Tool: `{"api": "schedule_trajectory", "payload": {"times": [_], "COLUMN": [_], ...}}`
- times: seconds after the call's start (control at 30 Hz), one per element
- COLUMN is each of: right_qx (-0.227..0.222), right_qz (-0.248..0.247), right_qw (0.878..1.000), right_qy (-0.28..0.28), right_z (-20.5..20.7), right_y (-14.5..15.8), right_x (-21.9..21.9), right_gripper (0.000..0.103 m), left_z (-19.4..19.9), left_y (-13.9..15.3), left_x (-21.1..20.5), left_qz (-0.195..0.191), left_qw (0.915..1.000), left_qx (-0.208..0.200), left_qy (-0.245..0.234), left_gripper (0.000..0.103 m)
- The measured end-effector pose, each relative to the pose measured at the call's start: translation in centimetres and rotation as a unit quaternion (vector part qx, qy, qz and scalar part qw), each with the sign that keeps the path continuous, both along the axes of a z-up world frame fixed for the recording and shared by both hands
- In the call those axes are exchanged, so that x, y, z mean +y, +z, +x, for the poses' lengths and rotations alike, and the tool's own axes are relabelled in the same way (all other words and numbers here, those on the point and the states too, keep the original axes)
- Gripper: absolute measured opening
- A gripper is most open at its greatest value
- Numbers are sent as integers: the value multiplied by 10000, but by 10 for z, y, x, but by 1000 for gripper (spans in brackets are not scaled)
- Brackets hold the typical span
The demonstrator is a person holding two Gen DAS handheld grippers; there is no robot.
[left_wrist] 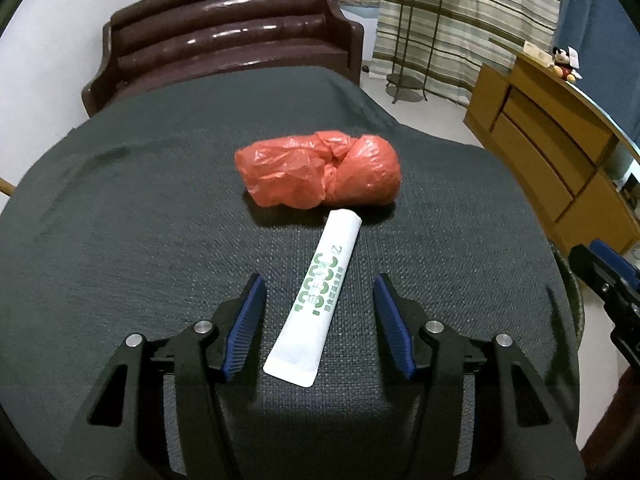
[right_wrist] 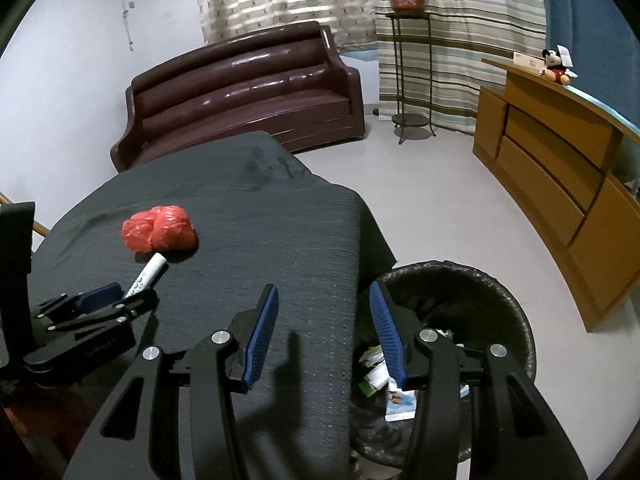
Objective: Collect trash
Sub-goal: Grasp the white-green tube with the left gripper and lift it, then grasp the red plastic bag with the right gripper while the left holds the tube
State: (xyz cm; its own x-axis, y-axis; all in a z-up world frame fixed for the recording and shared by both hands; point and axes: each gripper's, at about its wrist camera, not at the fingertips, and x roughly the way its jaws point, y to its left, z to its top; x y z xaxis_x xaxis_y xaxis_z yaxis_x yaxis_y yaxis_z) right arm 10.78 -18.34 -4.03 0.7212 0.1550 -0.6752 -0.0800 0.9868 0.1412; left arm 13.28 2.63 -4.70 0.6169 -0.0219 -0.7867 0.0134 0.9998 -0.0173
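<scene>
A white paper sleeve with green print (left_wrist: 316, 296) lies on the dark cloth-covered table (left_wrist: 120, 220), its near end between the two open blue-padded fingers of my left gripper (left_wrist: 319, 292), which is low over it and not touching. A crumpled red plastic bag (left_wrist: 320, 172) lies just beyond the sleeve's far end. In the right wrist view the bag (right_wrist: 160, 228), the sleeve (right_wrist: 149, 272) and the left gripper (right_wrist: 116, 300) sit at the left. My right gripper (right_wrist: 324, 296) is open and empty, above the table's right edge and a dark bin (right_wrist: 500, 292).
The bin stands on the floor beside the table's right edge and holds several wrappers (right_wrist: 384, 376). A brown sofa (left_wrist: 224, 44) stands behind the table. A wooden cabinet (left_wrist: 552, 148) runs along the right. A metal plant stand (right_wrist: 412, 76) stands by the curtains.
</scene>
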Motion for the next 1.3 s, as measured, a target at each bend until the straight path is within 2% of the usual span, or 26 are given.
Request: {"api": "schedule_trajectory", "payload": {"times": [0.2, 0.23, 0.27, 0.47, 0.73, 1.07, 1.3], "right_qx": [20, 25, 33, 35, 6, -26, -17], "right_qz": [-51, -56, -63, -103, -118, -103, -49], "right_qw": [10000, 9999, 9999, 9997, 9990, 9972, 9960], "right_qy": [83, 93, 109, 229, 433, 746, 888], "right_z": [2, 2, 3, 5, 13, 27, 41], "right_y": [0, 0, 0, 2, 6, 10, 12], "right_x": [8, 9, 11, 25, 49, 91, 115], "right_gripper": [48, 48, 48, 48, 48, 52, 61], "left_z": [-3, -4, -5, -6, -14, -17, -14], "left_y": [-1, -1, -1, 0, 10, 17, 23], "left_x": [8, 8, 8, 10, 33, 95, 135], "left_qz": [16, 25, 43, -40, -187, -41, 78], "left_qw": [9999, 9998, 9996, 9994, 9995, 9981, 9957], "left_qx": [-45, -60, -74, -107, -251, -368, -456], "left_qy": [-152, -200, -264, -314, -95, 485, 802], "left_gripper": [30, 22, 18, 16, 16, 16, 16]}}
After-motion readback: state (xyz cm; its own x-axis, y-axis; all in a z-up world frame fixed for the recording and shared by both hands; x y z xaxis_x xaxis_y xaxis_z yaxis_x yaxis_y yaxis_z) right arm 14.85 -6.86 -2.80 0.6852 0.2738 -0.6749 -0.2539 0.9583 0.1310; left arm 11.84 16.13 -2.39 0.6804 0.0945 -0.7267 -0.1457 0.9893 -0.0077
